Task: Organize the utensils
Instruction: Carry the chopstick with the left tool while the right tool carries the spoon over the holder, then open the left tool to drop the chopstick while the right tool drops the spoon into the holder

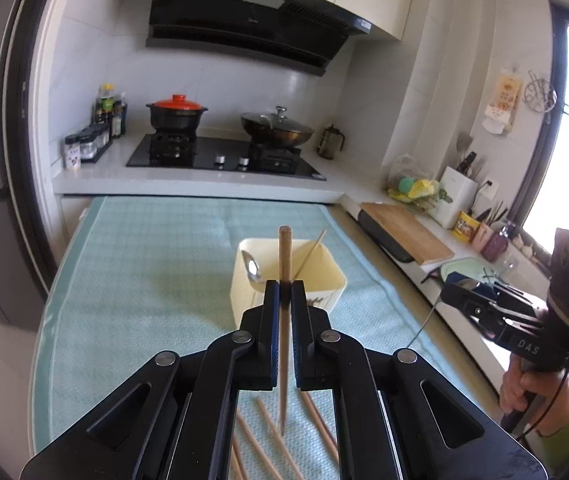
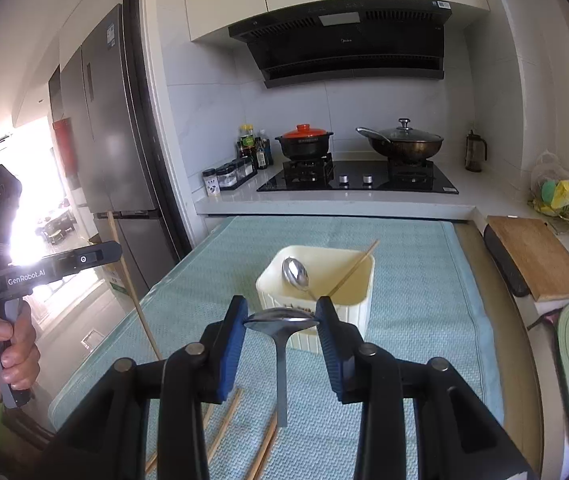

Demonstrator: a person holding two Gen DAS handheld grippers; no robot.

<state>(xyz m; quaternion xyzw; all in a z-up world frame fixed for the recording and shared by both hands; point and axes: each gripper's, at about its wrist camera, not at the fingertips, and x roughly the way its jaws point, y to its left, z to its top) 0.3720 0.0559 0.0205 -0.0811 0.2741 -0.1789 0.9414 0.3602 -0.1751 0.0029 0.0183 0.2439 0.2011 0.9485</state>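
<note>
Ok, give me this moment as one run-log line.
left gripper: shut on chopstick | right gripper: shut on spoon | bin: spoon, chopstick inside | mat: loose chopsticks left

A tub (image 2: 316, 304) stood on a mat (image 2: 424, 300), with a spoon (image 2: 295, 273) and a thin stick (image 2: 354, 266) leaning inside it. Loose chopsticks (image 2: 224, 426) lay on the mat nearer than the tub. The stove (image 2: 358, 180) sat on the far counter, and a cutting board (image 2: 538, 262) lay to the right.

Home kitchen: gas hob (image 2: 358, 178), range hood (image 2: 344, 46), fridge (image 2: 112, 120).
</note>
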